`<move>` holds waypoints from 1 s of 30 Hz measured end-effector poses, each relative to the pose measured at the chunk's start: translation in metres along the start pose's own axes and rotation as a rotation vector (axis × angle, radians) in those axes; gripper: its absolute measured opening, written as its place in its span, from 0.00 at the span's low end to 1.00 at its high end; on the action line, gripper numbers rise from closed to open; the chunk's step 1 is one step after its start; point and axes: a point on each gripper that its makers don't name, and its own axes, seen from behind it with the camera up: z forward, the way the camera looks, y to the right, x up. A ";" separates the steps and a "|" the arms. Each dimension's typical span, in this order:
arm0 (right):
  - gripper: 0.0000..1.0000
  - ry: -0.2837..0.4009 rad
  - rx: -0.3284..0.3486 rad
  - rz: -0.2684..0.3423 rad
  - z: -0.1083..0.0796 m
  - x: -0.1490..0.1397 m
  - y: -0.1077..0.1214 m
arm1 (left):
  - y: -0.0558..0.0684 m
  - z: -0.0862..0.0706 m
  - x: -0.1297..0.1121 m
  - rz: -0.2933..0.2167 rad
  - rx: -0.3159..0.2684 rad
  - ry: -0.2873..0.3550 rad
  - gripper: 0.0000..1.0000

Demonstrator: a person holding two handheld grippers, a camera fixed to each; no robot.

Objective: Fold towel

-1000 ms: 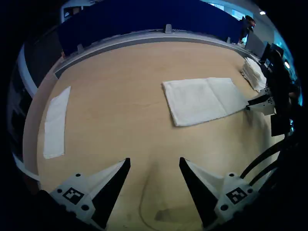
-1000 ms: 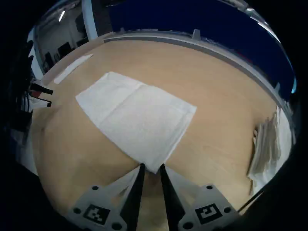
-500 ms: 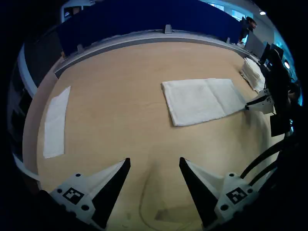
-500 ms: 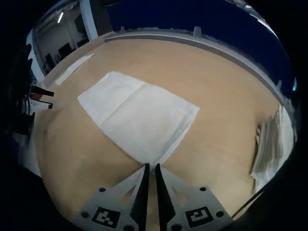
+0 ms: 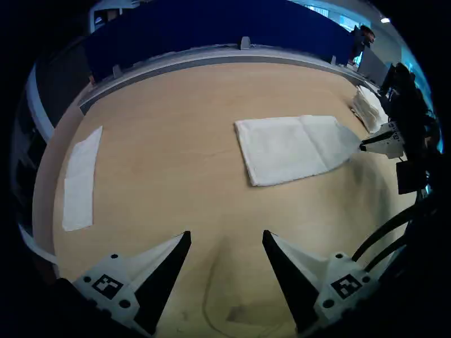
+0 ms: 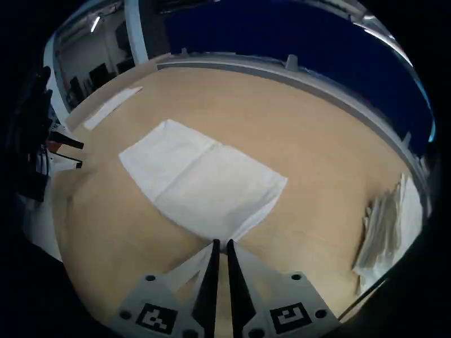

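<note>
Your right gripper (image 6: 221, 245) pinches the near corner of the towel (image 6: 197, 180) lying on the tabletop (image 6: 321, 141). Lift it slowly and carry it straight across. Your left gripper (image 5: 225, 236) has its fingers wide open.

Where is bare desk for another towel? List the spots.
Bare desk between the strip and the towel, and behind the towel up to the divider. Crowded by the stack, where the right hand-held gripper pinches the towel's corner.
</note>
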 end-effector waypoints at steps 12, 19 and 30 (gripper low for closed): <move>0.10 0.073 0.017 -0.145 -0.018 0.078 -0.020 | -0.008 -0.013 0.008 -0.038 0.012 0.038 0.94; 0.10 0.109 0.054 -0.221 -0.014 0.120 -0.048 | -0.014 -0.019 0.009 -0.066 0.022 0.060 0.94; 0.10 0.118 0.114 -0.295 0.006 0.147 -0.093 | -0.017 -0.032 0.007 -0.111 0.024 0.087 0.94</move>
